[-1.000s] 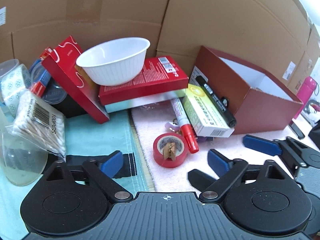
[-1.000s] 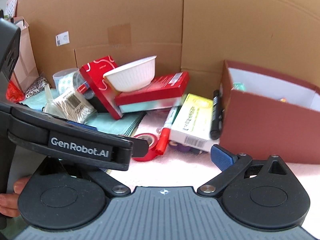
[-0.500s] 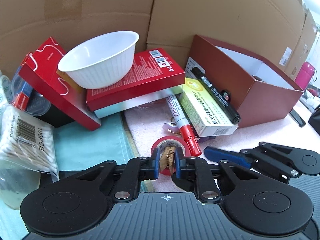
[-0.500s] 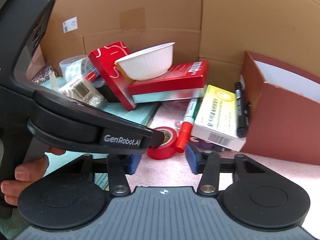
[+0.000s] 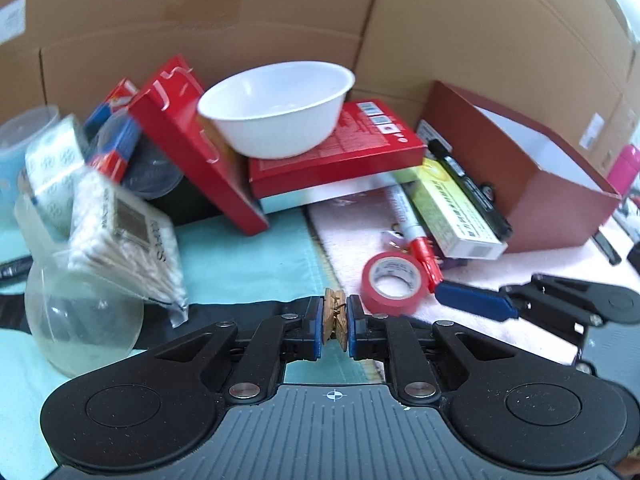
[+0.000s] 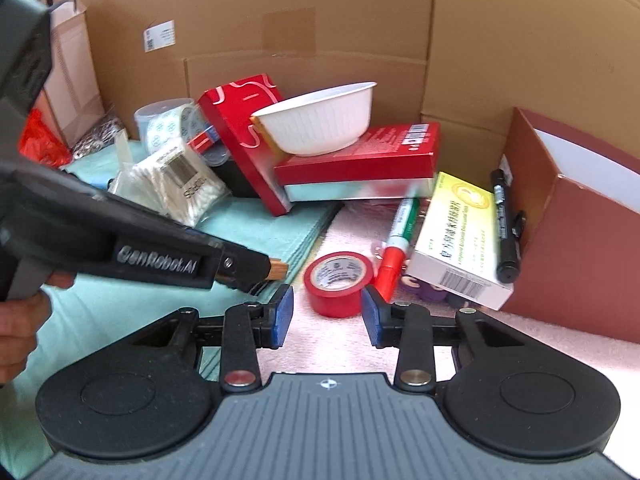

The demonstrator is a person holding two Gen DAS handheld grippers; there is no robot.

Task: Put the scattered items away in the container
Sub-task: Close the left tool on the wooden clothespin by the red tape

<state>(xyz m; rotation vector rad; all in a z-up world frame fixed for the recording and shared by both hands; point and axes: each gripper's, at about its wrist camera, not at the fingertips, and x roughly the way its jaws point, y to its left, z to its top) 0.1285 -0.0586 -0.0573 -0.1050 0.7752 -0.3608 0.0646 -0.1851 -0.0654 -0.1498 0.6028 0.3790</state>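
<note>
Clothespin (image 5: 335, 316) clamped across its flat sides in left hand-held gripper (image 5: 334, 322), raised left of tape roll (image 5: 393, 283) for carrying. Right hand-held gripper (image 6: 327, 315) released, bracketing tape roll. Container (image 5: 552, 196) stands right of it.

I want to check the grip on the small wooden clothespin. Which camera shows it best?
The left wrist view: the wooden clothespin sits centred and close, pinched between the left gripper pads, its spring visible. The right wrist view shows only the clothespin's tip poking past the left gripper, from the side and blurred.
</note>
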